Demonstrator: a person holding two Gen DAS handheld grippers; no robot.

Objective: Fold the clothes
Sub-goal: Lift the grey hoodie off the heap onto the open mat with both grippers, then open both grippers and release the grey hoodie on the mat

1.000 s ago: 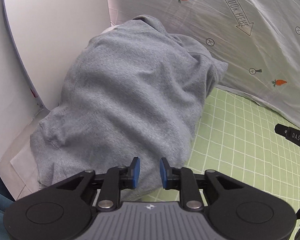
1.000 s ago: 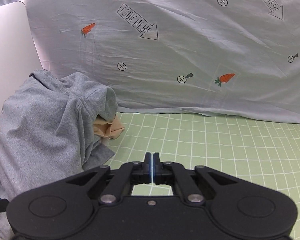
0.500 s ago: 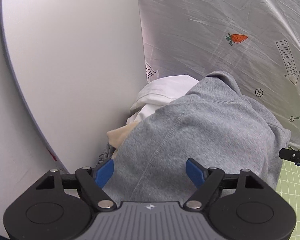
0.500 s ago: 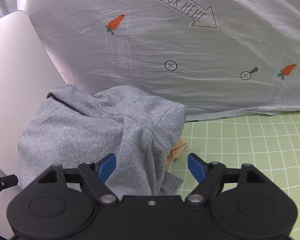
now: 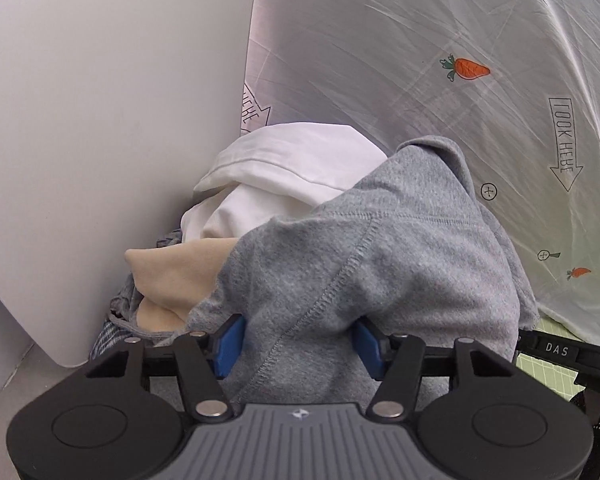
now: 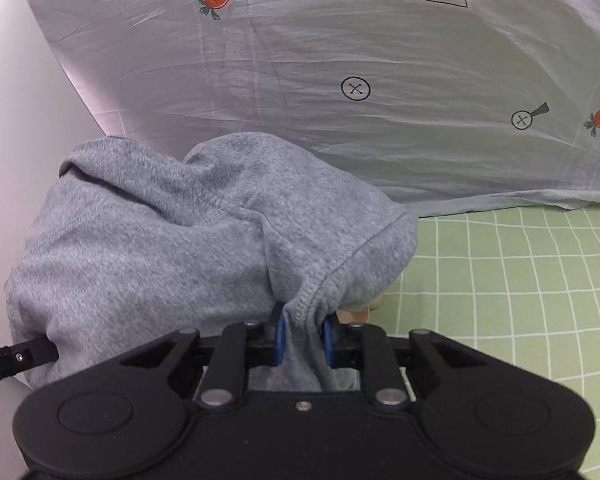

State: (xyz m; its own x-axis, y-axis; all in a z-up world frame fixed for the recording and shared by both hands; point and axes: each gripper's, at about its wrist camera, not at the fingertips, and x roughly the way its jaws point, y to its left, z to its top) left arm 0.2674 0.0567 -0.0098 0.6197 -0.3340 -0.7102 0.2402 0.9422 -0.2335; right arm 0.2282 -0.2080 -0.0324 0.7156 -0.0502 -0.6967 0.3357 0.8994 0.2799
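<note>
Sweatshirt (image 5: 380, 272), grey, lies heaped over white and beige clothes (image 5: 284, 168) in the corner of the green checked tabletop (image 6: 520, 280). Left tongs (image 5: 298, 346) straddle a thick fold, half spread. Right tongs (image 6: 302, 338) are clenched on its stitched hem.

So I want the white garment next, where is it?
In the left wrist view the white garment sits at the back of the pile, against the white board, behind the grey sweatshirt and above the beige cloth.
</note>
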